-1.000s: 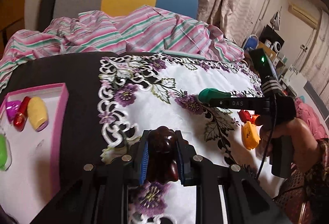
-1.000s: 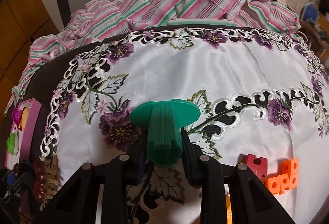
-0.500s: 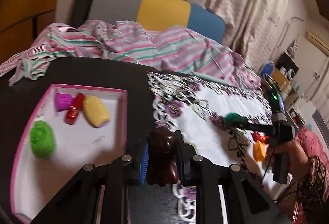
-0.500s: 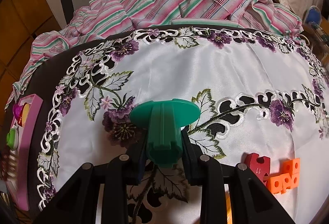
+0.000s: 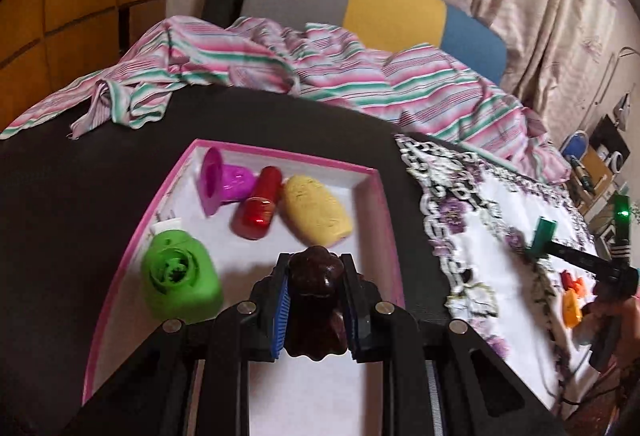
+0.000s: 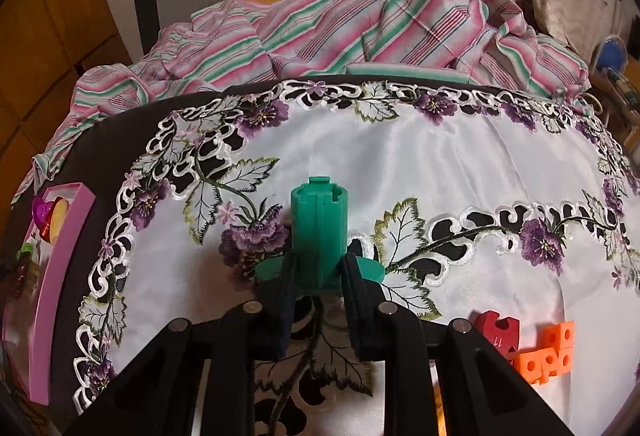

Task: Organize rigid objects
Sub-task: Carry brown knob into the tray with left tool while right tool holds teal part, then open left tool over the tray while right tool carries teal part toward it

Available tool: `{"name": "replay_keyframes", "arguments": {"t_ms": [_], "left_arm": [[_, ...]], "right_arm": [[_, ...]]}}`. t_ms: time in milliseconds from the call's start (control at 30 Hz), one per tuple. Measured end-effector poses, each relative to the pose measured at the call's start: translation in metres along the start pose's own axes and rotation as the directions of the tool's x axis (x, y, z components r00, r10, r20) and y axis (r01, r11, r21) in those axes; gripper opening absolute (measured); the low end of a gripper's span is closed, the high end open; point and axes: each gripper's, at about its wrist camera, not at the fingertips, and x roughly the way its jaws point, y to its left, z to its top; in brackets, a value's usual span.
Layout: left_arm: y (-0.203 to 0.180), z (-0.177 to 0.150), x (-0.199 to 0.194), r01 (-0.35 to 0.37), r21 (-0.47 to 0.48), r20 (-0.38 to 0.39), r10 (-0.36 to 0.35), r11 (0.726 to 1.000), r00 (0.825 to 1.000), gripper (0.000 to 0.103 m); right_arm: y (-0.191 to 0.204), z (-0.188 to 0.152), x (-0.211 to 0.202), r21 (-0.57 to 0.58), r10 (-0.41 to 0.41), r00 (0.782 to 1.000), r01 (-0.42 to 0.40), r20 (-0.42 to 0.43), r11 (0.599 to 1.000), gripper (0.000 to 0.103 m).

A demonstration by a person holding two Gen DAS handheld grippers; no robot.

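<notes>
Holding a dark brown carved figurine (image 5: 316,300) tight between its blue pads, the left gripper (image 5: 316,310) hangs over the pink-rimmed tray (image 5: 372,172), near a green toy (image 5: 180,274). The right gripper (image 6: 316,296) is closed on a green flanged plastic piece (image 6: 319,232) above the embroidered tablecloth (image 6: 420,172).

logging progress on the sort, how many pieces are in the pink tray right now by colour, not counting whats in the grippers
green: 1, the green piece
magenta: 1, the magenta piece
red: 1, the red piece
yellow: 1, the yellow piece
total: 4 lying in the pink tray
</notes>
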Motion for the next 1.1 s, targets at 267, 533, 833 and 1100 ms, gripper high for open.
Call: {"name": "replay_keyframes", "arguments": {"t_ms": [267,533,833,1100], "left_arm": [[0.012,0.008,0.018,-0.052,0.007,0.006,0.052,0.999,0.999,0.022],[0.017,0.01,0.023,-0.039,-0.003,-0.012,0.039,0.999,0.999,0.036],[0.03,-0.018,-0.012,0.038,-0.121,0.008,-0.037,0.992,0.999,0.048],[0.027,-0.027,-0.014,0.018,-0.105,-0.014,-0.02,0.994,1.0,0.048]], "right_arm": [[-0.006,0.0,0.002,0.046,0.015,1.0,-0.015,-0.005,0.999,0.024],[-0.006,0.005,0.008,0.033,-0.027,1.0,0.027,0.013,0.999,0.038],[-0.002,0.003,0.024,0.018,-0.002,0.999,0.003,-0.043,1.0,0.031],[-0.001,0.004,0.009,0.044,0.038,0.999,-0.037,-0.006,0.998,0.031]]}}
